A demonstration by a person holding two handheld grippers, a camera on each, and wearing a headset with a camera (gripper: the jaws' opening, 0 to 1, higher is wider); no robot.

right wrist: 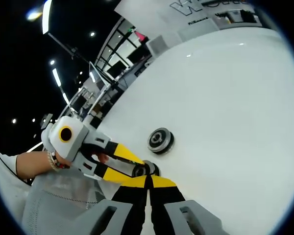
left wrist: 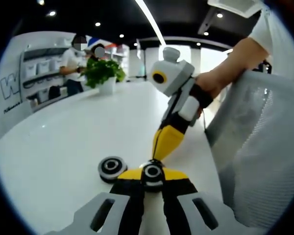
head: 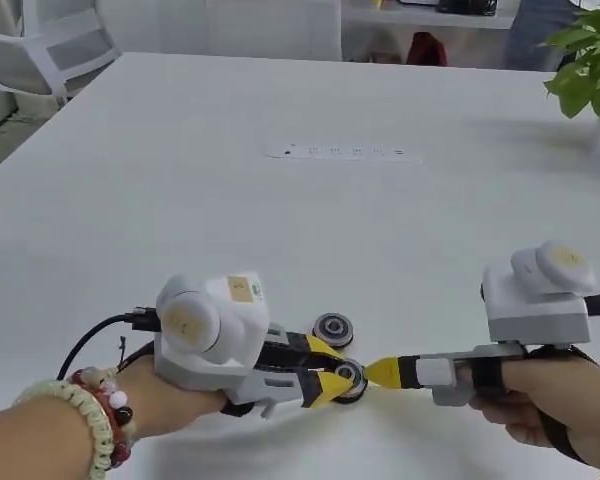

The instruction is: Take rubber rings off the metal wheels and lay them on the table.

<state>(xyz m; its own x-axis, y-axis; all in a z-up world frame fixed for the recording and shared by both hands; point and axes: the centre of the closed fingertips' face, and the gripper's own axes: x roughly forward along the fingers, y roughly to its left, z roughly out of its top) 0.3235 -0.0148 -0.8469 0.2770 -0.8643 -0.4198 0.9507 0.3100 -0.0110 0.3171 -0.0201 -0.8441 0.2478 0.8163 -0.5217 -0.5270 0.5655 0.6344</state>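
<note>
My left gripper (head: 340, 379) comes in from the lower left and is shut on a small metal wheel (head: 350, 377) with a black rubber ring, held just above the white table (head: 280, 230). In the left gripper view the wheel (left wrist: 152, 172) sits between the yellow tips. My right gripper (head: 368, 373) reaches in from the right, its yellow tips pressed together at the rim of that wheel (right wrist: 152, 168). A second ringed wheel (head: 333, 328) lies flat on the table just behind; it also appears as the loose wheel (left wrist: 112, 167) and the loose wheel (right wrist: 160, 140).
A white power strip (head: 342, 152) lies mid-table farther back. A potted plant (head: 590, 60) stands at the far right corner, and a white chair (head: 50, 45) at the far left. A person (left wrist: 76, 63) stands by the plant (left wrist: 104, 73).
</note>
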